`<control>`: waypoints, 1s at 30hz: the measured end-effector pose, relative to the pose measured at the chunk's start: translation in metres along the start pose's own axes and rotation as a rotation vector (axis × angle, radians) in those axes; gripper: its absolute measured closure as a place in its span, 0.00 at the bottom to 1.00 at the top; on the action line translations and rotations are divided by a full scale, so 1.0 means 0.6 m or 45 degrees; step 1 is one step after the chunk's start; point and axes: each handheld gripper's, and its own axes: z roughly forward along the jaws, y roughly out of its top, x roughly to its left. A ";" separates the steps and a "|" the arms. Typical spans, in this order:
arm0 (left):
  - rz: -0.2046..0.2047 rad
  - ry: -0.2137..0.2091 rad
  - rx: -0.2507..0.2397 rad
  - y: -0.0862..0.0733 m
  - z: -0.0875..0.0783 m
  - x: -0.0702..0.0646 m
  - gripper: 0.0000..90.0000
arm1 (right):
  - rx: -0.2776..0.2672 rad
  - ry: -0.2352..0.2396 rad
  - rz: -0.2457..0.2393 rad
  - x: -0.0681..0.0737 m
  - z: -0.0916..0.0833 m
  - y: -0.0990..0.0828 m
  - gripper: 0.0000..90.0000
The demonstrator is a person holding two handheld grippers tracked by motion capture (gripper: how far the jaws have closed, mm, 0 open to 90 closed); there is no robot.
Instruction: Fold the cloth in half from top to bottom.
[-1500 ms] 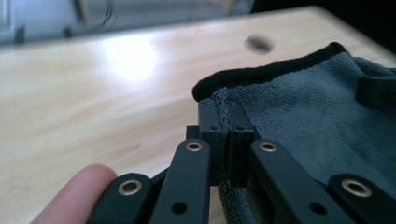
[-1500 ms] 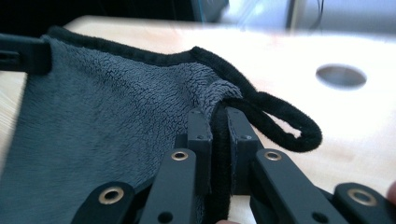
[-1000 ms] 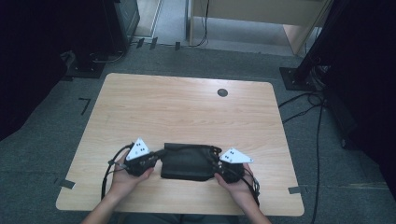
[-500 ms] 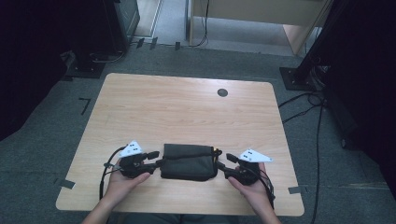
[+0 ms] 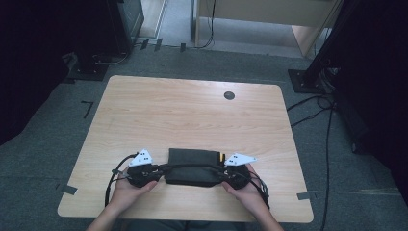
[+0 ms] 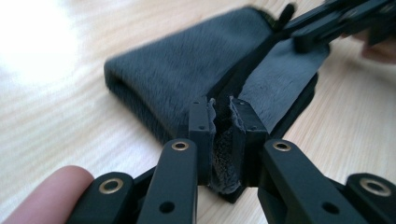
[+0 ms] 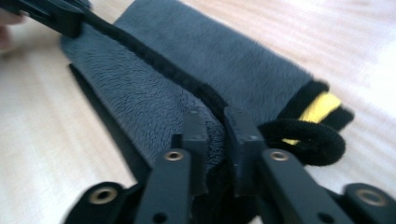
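Both pairs of jaws have just been closing and now pinch cloth. The left gripper (image 6: 224, 135) is clamped on one end of the dark grey towel (image 5: 192, 166); the right gripper (image 7: 217, 140) bites the other end, beside its black loop (image 7: 303, 133) and yellow tag (image 7: 320, 106). Between them the gripped edge runs taut. Already folded into a narrow band, the towel lies near the table's (image 5: 192, 110) front edge, about midway along it. One more fold seems to be in hand; none of it is carried over yet.
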 end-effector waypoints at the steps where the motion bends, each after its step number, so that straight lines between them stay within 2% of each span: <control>1: 0.000 0.020 0.020 -0.001 0.004 -0.001 0.90 | -0.003 0.009 0.014 -0.001 -0.004 -0.002 0.93; 3: 0.010 0.030 0.019 -0.001 0.008 -0.006 0.90 | 0.008 0.015 0.011 0.004 -0.013 -0.010 0.93; 7: 0.024 0.013 -0.019 0.019 -0.003 -0.009 0.91 | -0.037 0.011 0.011 0.006 -0.028 -0.005 0.93; 8: 0.027 0.033 -0.048 0.042 -0.008 -0.005 0.91 | -0.078 0.003 0.028 -0.001 -0.035 0.013 0.95; 9: 0.027 0.033 -0.048 0.042 -0.008 -0.005 0.92 | -0.078 0.003 0.028 -0.001 -0.035 0.013 0.95; 10: 0.047 0.077 -0.089 0.070 -0.010 -0.001 0.92 | -0.121 -0.042 0.024 -0.010 -0.037 0.038 0.96; 11: 0.047 0.077 -0.089 0.070 -0.010 -0.001 0.92 | -0.144 -0.069 0.027 -0.015 -0.036 0.052 0.97; 12: 0.054 0.099 -0.114 0.085 -0.009 0.002 0.92 | -0.144 -0.069 0.027 -0.015 -0.036 0.052 0.97; 13: 0.059 0.129 -0.137 0.101 -0.006 0.008 0.92 | -0.184 -0.128 0.047 -0.031 -0.032 0.082 0.97; 14: 0.058 0.164 -0.162 0.118 -0.002 0.015 0.92 | -0.184 -0.128 0.047 -0.031 -0.032 0.082 0.97; 15: 0.053 0.195 -0.182 0.136 0.004 0.023 0.92 | -0.206 -0.160 0.048 -0.040 -0.027 0.098 0.98; 16: 0.060 0.239 -0.200 0.155 0.012 0.032 0.92 | -0.233 -0.236 0.050 -0.064 -0.014 0.133 0.98; 17: 0.076 0.291 -0.222 0.174 0.022 0.039 0.92 | -0.233 -0.236 0.050 -0.064 -0.014 0.133 0.98; 20: 0.120 0.439 -0.266 0.228 0.055 0.056 0.92 | -0.266 -0.375 0.050 -0.097 0.008 0.183 0.98; 21: 0.137 0.498 -0.276 0.252 0.073 0.066 0.92 | -0.287 -0.460 0.042 -0.110 0.018 0.206 0.98; 24: 0.151 0.545 -0.277 0.261 0.082 0.074 0.92 | -0.293 -0.506 0.029 -0.114 0.024 0.216 0.98; 25: 0.148 0.538 -0.271 0.260 0.082 0.077 0.92 | -0.291 -0.510 0.011 -0.114 0.026 0.216 0.98; 27: 0.137 0.483 -0.260 0.249 0.076 0.078 0.92 | -0.287 -0.485 -0.010 -0.110 0.025 0.206 0.98; 29: 0.163 0.441 -0.262 0.227 0.066 0.069 0.92 | -0.287 -0.430 -0.040 -0.092 0.014 0.174 0.98; 30: 0.189 0.390 -0.258 0.196 0.053 0.055 0.92 | -0.283 -0.411 -0.056 -0.083 0.009 0.161 0.98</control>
